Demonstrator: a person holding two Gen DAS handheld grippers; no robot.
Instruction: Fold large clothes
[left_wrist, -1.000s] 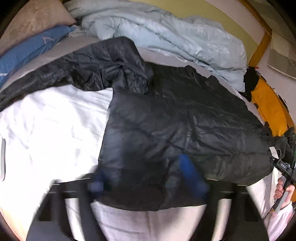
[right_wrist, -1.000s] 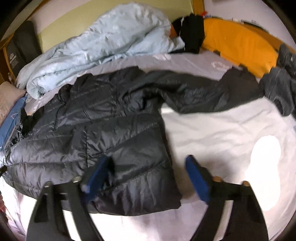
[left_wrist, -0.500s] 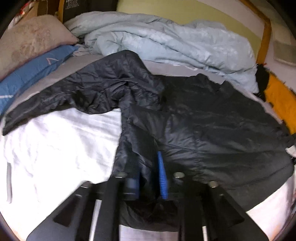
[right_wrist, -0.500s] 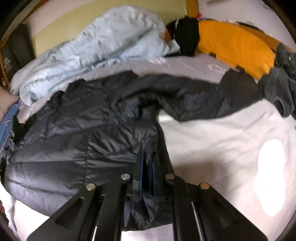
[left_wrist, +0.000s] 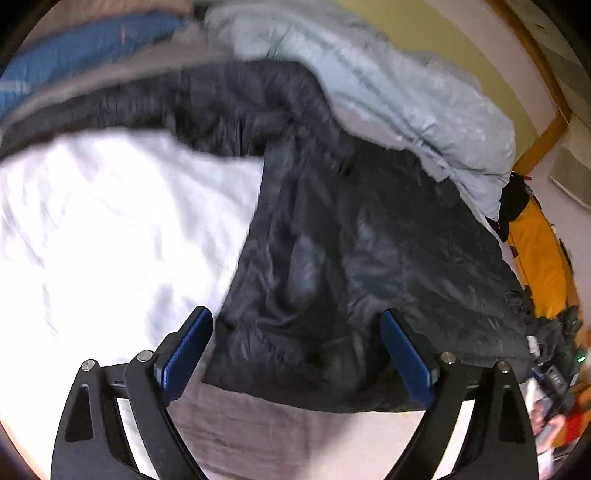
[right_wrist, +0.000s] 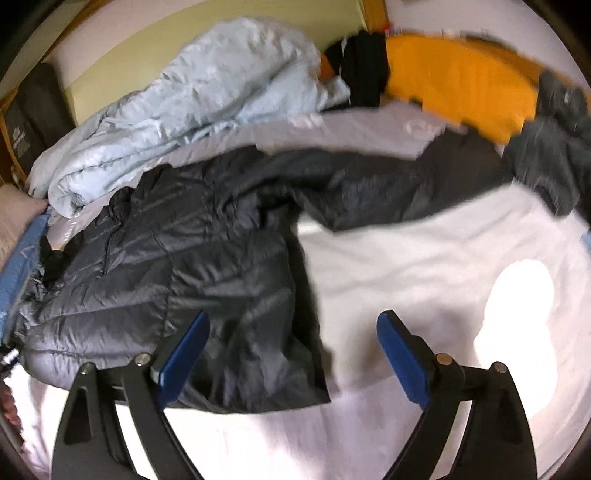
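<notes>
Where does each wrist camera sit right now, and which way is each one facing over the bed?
Left wrist: behind the left tool, angled down at the black jacket's hem; jaws opening, pads clear of the jacket between them.
Right wrist: behind the right tool, angled down at the jacket's other hem corner and white sheet; jaws opening, gripping nothing.
Shared: jacket, light blue duvet, orange cover.
</notes>
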